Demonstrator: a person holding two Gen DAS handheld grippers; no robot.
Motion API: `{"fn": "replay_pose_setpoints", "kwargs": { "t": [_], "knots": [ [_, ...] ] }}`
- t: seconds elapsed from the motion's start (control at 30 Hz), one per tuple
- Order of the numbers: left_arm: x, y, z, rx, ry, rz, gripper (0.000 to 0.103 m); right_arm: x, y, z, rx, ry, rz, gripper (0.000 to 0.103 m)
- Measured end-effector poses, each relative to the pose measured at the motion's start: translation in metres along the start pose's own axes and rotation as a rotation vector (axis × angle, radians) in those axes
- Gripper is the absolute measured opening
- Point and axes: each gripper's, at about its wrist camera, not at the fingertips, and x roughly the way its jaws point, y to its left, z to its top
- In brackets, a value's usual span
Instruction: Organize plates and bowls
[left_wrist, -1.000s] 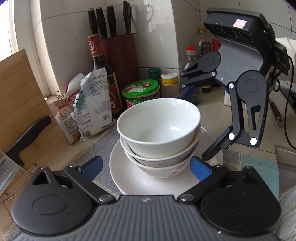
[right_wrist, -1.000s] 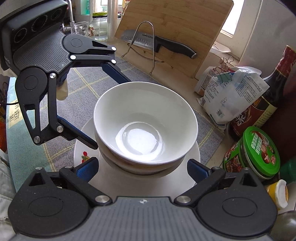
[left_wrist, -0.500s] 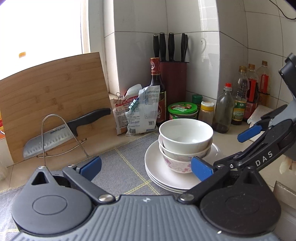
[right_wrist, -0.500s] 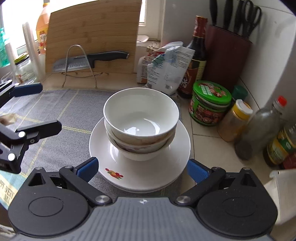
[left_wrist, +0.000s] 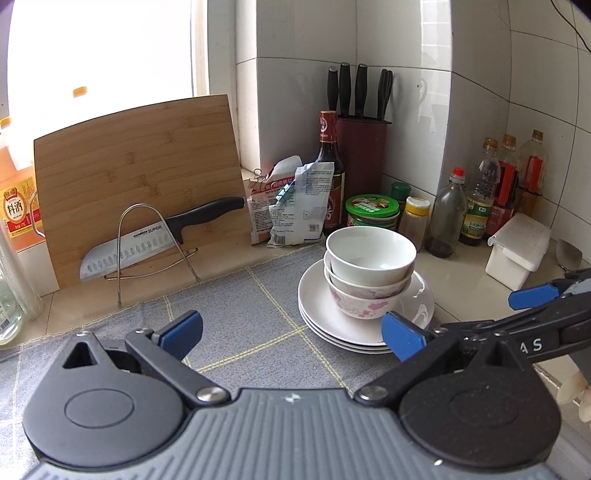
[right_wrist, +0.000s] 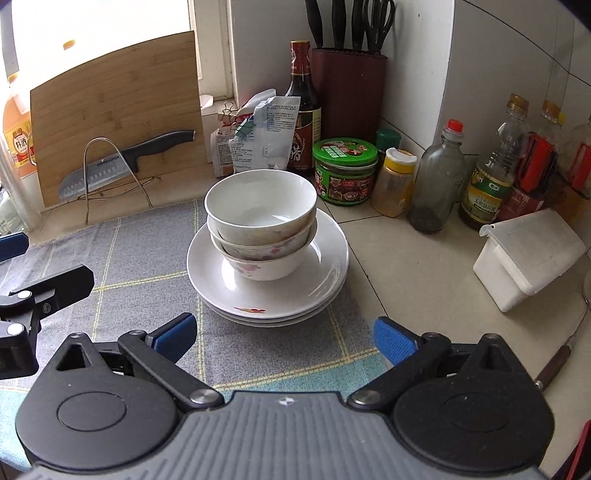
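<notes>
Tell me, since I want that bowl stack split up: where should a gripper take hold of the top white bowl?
Grip the top white bowl by its rim, one finger inside and one outside, coming down from above. It sits nested upright in the bowls below, so only its rim and upper wall stand clear; the near side, facing the open right gripper, looks least crowded, since jars and bottles stand behind the stack.

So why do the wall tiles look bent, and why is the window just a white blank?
Left wrist view: the window is blown out white, and the wall tiles curve from fisheye distortion. Right wrist view: the same bending at the edges, with soft glare on the stacked plates; the bowls stay sharp.
</notes>
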Motion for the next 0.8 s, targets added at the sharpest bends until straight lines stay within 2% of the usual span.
{"fn": "replay_pose_setpoints", "kwargs": {
  "t": [0.8],
  "knots": [
    [-0.005,-0.004,0.001,-0.005,0.047,0.051,0.102,-0.016,0.008,-0.002,-0.011,-0.034,0.006,0.103]
  ]
}}
